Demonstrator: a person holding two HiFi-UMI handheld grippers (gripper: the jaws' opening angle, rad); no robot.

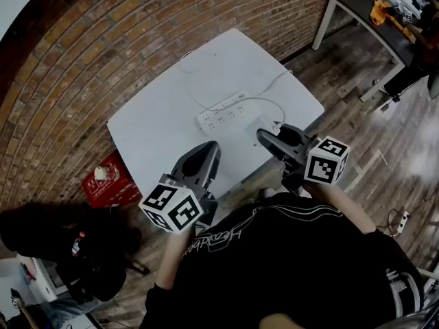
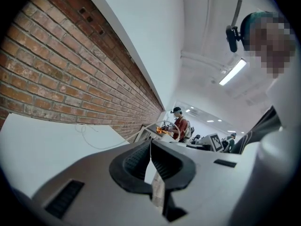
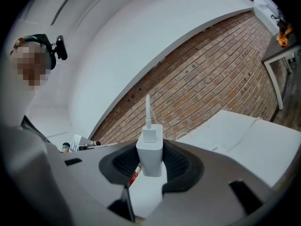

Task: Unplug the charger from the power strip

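White charger [image 3: 150,153], white power strip [image 1: 223,112]

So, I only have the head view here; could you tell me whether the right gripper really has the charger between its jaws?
Observer: Yes. In the right gripper view, the right gripper is shut on the charger, with a pad pressing on each side of it.
Operator: Thank you. Is a cable attached to it?
Observer: Yes. A white cable is plugged into the charger's far end and rises straight up from it.
Operator: And is the left gripper carrying anything?
Observer: No. In the left gripper view, the left gripper is shut, with nothing between its pads.
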